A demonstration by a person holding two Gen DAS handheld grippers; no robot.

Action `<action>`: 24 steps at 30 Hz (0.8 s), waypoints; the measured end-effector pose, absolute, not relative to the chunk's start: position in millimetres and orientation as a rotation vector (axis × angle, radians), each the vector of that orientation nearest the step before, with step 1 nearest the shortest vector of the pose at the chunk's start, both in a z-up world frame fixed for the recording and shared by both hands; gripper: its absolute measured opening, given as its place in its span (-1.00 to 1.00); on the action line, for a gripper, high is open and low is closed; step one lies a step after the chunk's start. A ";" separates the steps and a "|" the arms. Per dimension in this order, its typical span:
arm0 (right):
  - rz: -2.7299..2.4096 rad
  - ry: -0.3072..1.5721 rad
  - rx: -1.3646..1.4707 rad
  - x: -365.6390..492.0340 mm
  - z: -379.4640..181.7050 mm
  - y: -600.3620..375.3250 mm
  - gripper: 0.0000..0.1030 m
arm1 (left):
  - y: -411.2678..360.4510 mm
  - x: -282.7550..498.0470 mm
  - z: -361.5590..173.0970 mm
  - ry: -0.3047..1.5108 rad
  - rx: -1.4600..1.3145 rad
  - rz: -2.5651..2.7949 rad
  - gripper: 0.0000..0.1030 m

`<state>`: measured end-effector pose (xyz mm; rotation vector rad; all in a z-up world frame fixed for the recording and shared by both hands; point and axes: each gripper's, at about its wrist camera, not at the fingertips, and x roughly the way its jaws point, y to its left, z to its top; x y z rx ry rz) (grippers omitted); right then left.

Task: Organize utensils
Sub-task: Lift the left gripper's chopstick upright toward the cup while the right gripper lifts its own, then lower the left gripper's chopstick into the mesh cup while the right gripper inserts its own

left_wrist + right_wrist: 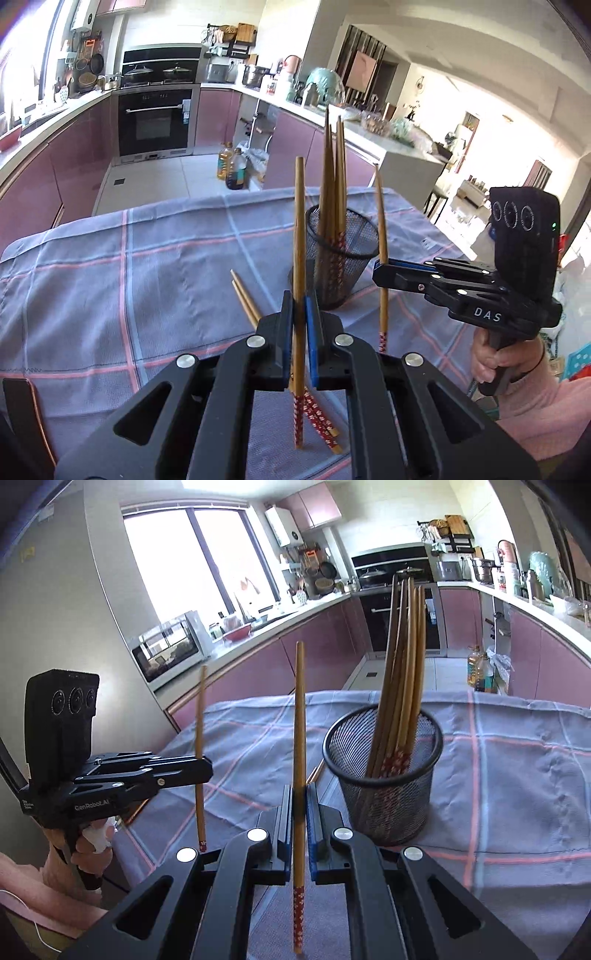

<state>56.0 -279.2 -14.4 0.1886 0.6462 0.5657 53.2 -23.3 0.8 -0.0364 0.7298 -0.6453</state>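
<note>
A black mesh cup (341, 254) (384, 775) stands on the checked cloth with several wooden chopsticks (334, 184) (402, 672) upright in it. My left gripper (299, 306) (201, 766) is shut on one upright chopstick (298, 236) (200, 738), red patterned end down. My right gripper (300, 797) (380, 267) is shut on another upright chopstick (298, 738) (382, 236), just right of the cup in the left wrist view. Two loose chopsticks (245, 299) lie on the cloth, running under my left gripper.
The table has a blue-grey cloth with pink lines (129, 277) (517, 775). Behind it are pink kitchen cabinets, an oven (155, 122) and oil bottles (232, 170) on the floor. A microwave (166, 653) sits on the counter.
</note>
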 end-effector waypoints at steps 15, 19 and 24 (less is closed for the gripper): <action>0.549 0.529 0.190 60.9 31.4 -300.7 -0.88 | -21.7 60.5 46.4 0.624 -0.114 -0.692 -0.86; 0.539 0.487 0.181 62.9 48.7 -308.1 -0.88 | -30.5 67.6 62.6 0.587 -0.116 -0.706 -0.86; 0.519 0.439 0.166 66.6 67.2 -316.0 -0.88 | -43.9 70.3 86.6 0.529 -0.103 -0.723 -0.86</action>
